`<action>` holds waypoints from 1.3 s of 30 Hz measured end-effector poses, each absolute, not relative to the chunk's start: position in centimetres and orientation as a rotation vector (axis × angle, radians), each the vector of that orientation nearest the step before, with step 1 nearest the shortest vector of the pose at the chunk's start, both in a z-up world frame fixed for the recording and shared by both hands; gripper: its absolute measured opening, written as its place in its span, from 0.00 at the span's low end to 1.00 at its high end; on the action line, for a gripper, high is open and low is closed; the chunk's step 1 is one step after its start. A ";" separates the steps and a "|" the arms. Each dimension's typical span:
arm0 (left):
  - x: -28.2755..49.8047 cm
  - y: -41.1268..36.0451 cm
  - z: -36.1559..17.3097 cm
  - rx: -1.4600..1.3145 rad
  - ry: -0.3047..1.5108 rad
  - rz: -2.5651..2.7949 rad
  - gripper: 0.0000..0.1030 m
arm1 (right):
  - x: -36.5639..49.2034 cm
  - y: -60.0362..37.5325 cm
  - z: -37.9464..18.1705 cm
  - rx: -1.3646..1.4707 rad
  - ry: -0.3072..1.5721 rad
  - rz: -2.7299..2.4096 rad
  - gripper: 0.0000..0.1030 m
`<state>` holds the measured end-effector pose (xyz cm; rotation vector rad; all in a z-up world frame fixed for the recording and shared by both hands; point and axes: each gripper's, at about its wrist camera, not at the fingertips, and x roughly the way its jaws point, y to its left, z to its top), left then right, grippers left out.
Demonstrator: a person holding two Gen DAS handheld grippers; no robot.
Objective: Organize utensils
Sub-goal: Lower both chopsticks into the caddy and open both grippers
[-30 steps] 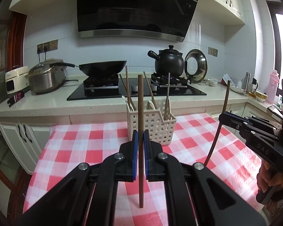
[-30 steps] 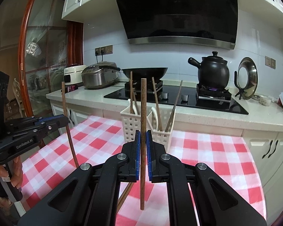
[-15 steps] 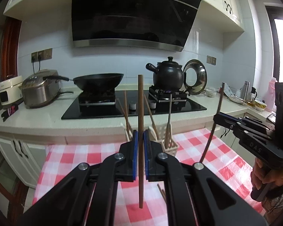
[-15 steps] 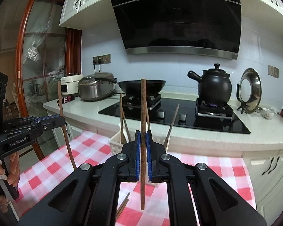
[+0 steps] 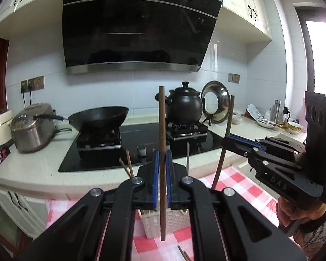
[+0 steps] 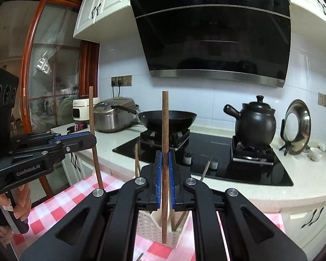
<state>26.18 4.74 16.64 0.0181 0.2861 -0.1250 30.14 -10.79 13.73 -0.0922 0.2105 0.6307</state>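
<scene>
Now both grippers have risen: left gripper [image 5: 160, 179] and right gripper [image 6: 165, 179] each clamp an upright chopstick [image 5: 162, 130], lifted above the white basket [image 5: 163, 224] just ahead; insertion likely next.

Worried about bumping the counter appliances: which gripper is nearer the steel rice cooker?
Left. The left gripper, holding a chopstick upright, is on the rice cooker's side; the right gripper is farther over, toward the black clay pot.
</scene>
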 end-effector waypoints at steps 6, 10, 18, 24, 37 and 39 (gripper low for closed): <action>29.2 5.3 18.6 0.016 0.268 -0.131 0.06 | 32.5 -10.1 14.8 -0.095 0.205 0.634 0.07; 31.5 5.7 19.0 -0.002 0.269 -0.135 0.06 | 34.1 -9.8 14.3 -0.097 0.221 0.632 0.07; 35.9 6.3 14.0 -0.026 0.354 -0.116 0.06 | 37.0 -8.5 10.9 -0.076 0.294 0.650 0.07; 37.9 7.9 8.6 -0.086 0.438 -0.115 0.06 | 38.4 -7.5 7.4 -0.079 0.367 0.660 0.07; 37.2 10.1 4.2 -0.125 0.506 -0.076 0.07 | 39.9 -7.7 3.2 -0.021 0.509 0.648 0.08; 36.5 10.4 4.7 -0.122 0.498 -0.076 0.07 | 39.2 -7.8 3.8 -0.032 0.496 0.650 0.08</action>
